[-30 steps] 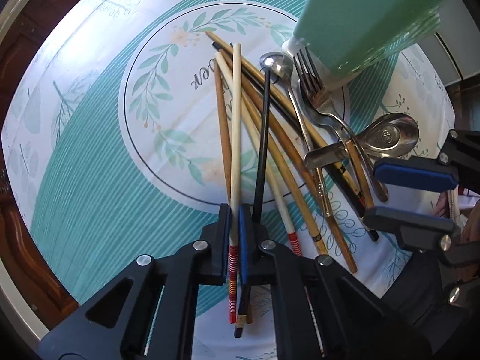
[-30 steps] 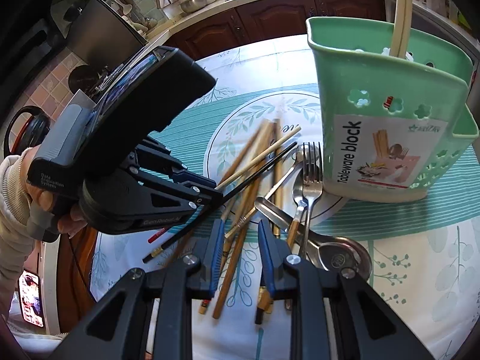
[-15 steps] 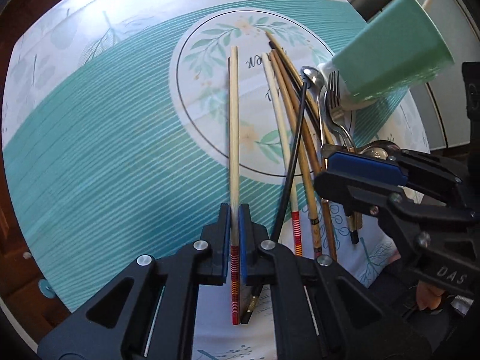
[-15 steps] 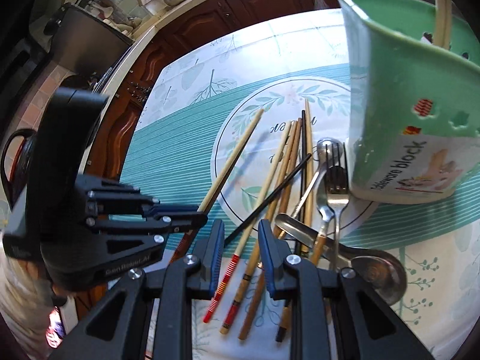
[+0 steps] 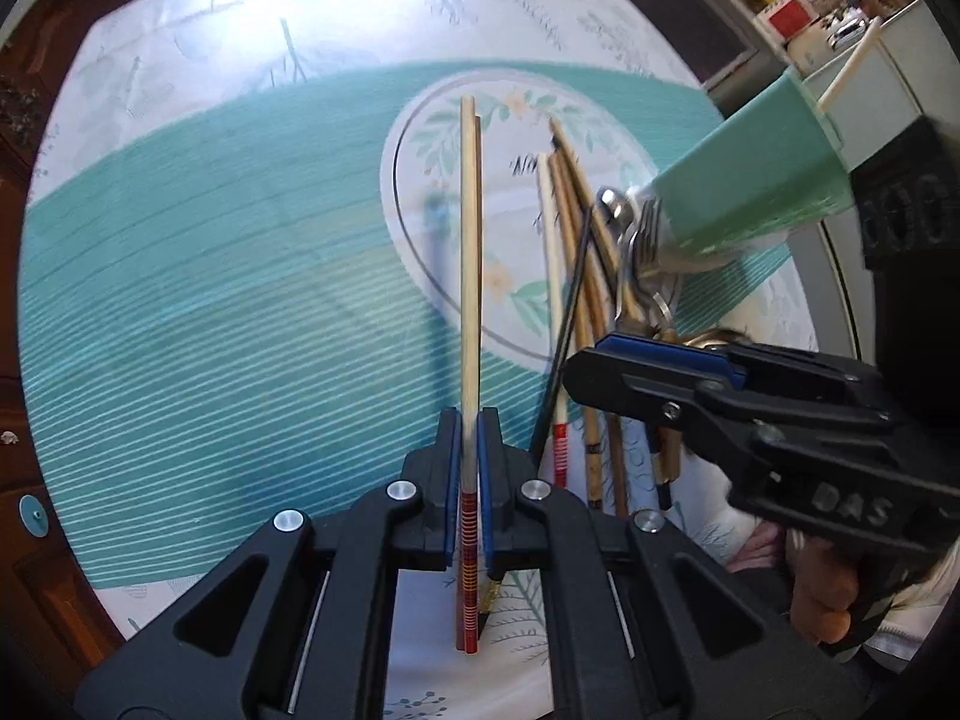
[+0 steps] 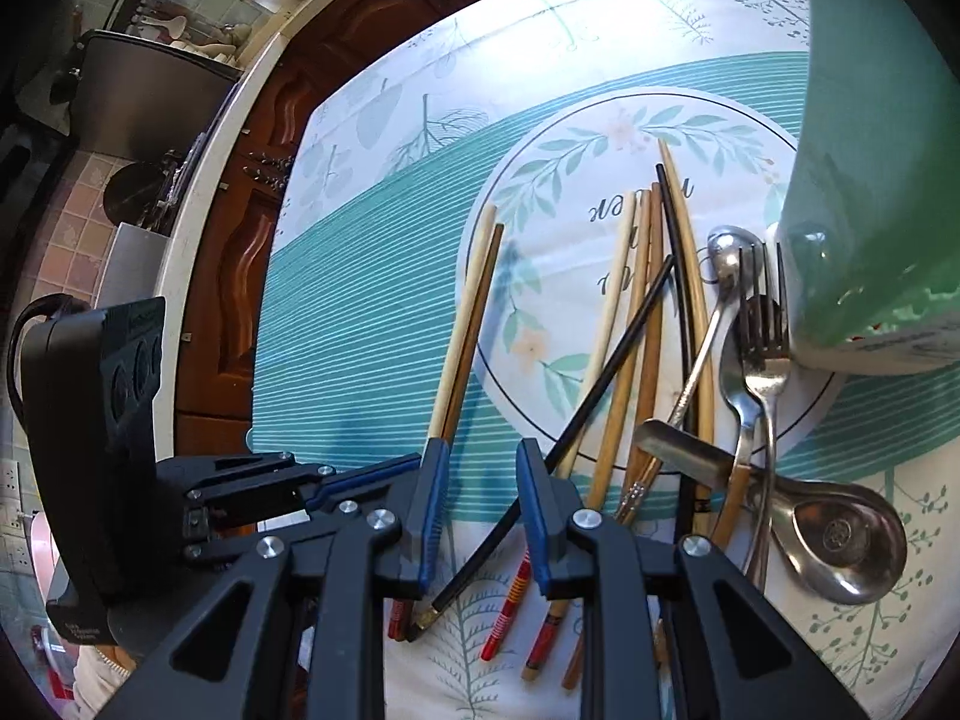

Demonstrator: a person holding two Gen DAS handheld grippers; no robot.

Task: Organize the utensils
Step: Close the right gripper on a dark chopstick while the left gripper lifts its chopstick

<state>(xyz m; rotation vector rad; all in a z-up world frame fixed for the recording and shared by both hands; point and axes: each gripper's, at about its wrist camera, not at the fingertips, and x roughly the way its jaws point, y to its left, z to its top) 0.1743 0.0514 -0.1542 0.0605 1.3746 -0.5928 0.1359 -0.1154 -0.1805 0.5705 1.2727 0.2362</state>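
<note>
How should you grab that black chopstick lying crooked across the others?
Grip the black chopstick at its raised near end, ahead of the open right gripper. It slants over the wooden chopsticks, so fingers close from both sides there. Its far end sits among the pile.

Chopsticks (image 6: 624,354): looking like smooth wood, pale and brown, some showing lacquered red-striped ends.
Black chopstick (image 6: 606,372): showing a smooth, glossy finish.
Fork (image 6: 762,336): gleaming as polished metal at 3 o'clock.
Ladle (image 6: 840,534): shining as glossy metal.
Holder (image 6: 870,150): appearing as smooth green plastic.
Cloth (image 5: 240,300): lying matt, printed, covering the tabletop.
Left hand-held gripper (image 5: 470,468): showing matt black plastic with blue pads (image 5: 485,480).
</note>
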